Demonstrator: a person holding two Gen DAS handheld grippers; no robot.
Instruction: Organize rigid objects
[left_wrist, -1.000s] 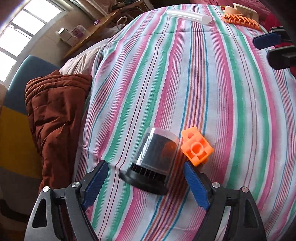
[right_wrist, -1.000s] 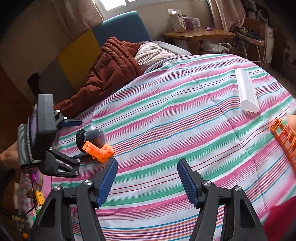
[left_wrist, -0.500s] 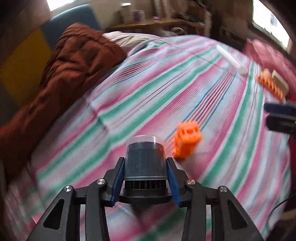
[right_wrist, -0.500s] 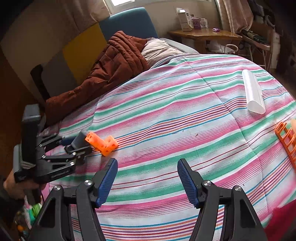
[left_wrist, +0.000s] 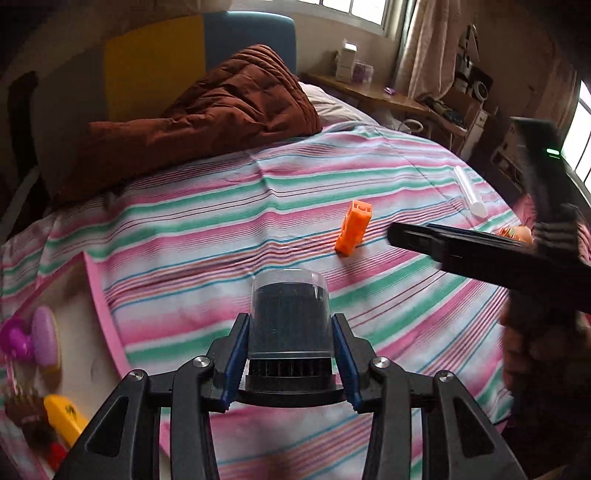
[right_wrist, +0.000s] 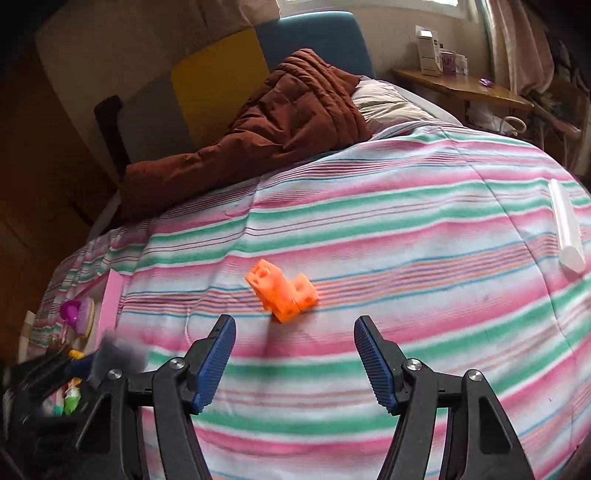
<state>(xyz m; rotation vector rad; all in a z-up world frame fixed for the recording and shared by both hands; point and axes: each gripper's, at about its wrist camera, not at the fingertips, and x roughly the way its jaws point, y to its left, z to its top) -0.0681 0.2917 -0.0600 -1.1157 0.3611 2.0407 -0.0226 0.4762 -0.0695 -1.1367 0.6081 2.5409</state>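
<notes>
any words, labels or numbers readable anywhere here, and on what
None can be read.
White cardboard box on the wooden side table: dark print, too small and blurred.
Small purple-labelled box beside it: blurred.
Yellow toy in the pink tray: dark mark, illegible.

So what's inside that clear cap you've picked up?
Inside the clear cap, held between the left gripper fingers, sits a dark ribbed cylinder on a black slotted base. What is within that dark part stays hidden.
</notes>
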